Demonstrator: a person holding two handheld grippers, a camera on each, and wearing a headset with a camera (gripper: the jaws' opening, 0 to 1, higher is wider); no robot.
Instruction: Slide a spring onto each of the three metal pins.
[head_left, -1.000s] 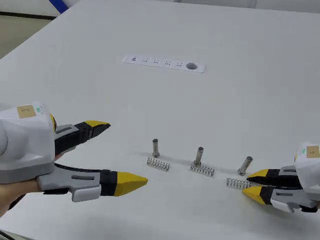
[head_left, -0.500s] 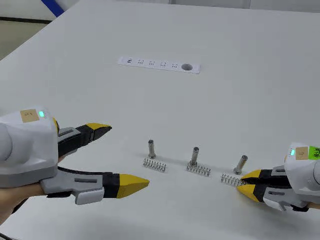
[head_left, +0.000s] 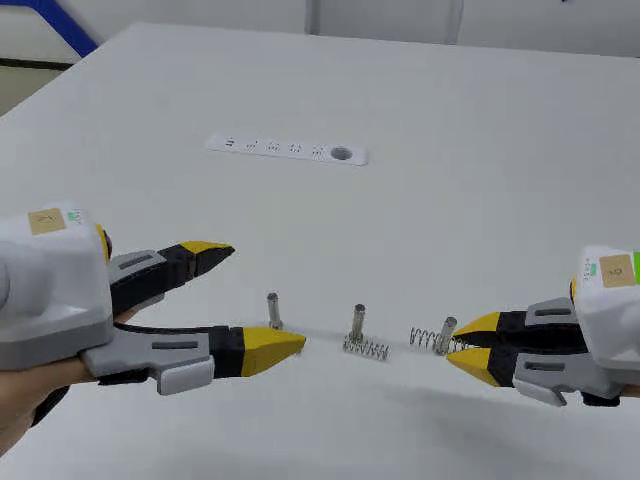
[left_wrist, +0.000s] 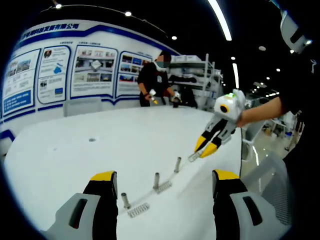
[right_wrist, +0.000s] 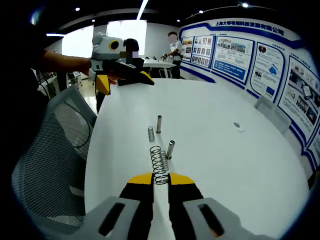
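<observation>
Our right gripper (head_left: 452, 347) has picked up the right spring (head_left: 425, 338) from the table (head_left: 480, 180).
It is clenched on one end of that spring, just beside the right pin (head_left: 447, 332). We count three pins and three springs. The middle spring (head_left: 365, 348) lies by the middle pin (head_left: 358, 322) and the left spring (left_wrist: 138, 210) by the left pin (head_left: 273, 309). Our left gripper (head_left: 268, 296) is spread wide and holds nothing.

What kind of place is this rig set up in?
Probably a company lab or demo hall: printed display boards line the wall, another person works in the background, and the big white table carries a power strip.
</observation>
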